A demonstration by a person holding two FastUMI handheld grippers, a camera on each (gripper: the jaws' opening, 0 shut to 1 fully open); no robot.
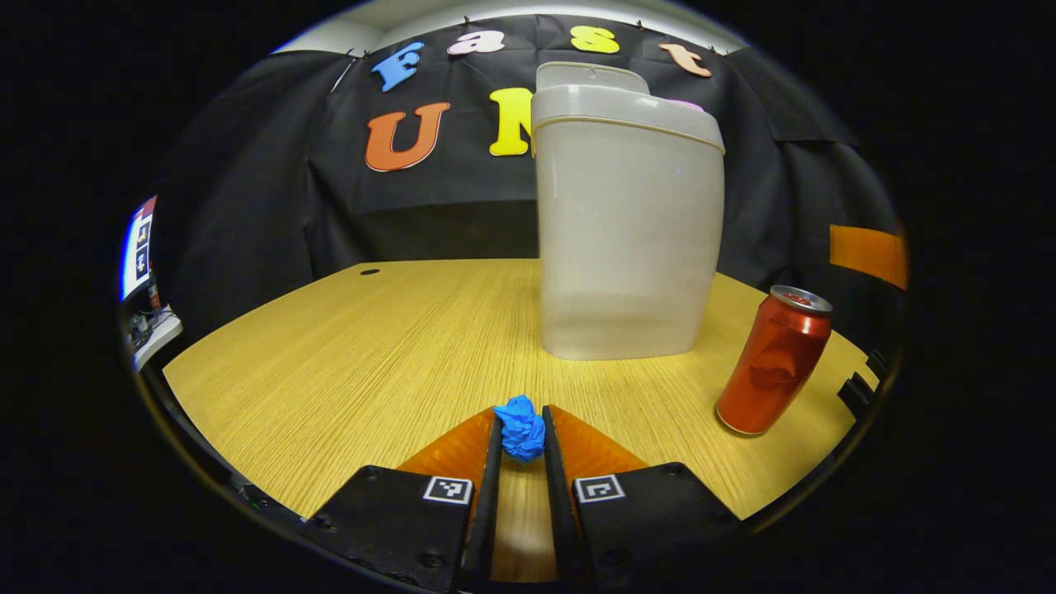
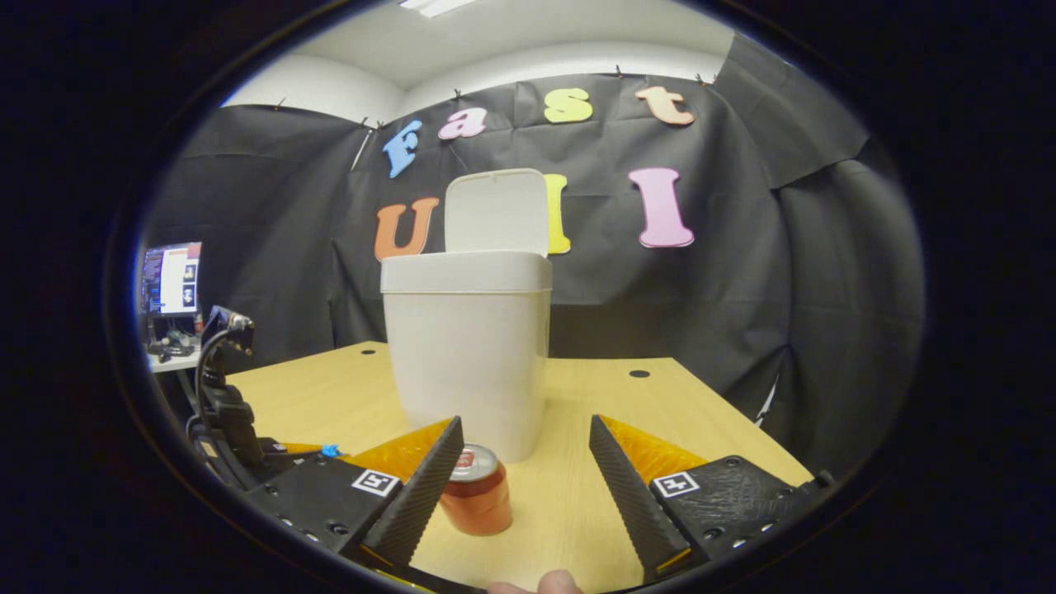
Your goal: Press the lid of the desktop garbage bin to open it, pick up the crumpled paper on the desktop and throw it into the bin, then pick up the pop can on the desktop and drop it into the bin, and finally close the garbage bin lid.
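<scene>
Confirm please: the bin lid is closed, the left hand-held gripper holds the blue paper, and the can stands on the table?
Not quite: the bin lid stands open, as the right gripper view shows. The left hand-held gripper does hold the blue paper, and the can stands on the table.

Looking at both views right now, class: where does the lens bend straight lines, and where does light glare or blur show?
Left gripper view: the table edge bows into a curve, the bin leans and bulges, a soft sheen sits on the pop can, and the crumpled paper is sharp. Right gripper view: a bright ceiling light glares at the top, and the fingertip at the bottom edge is blurred.
</scene>
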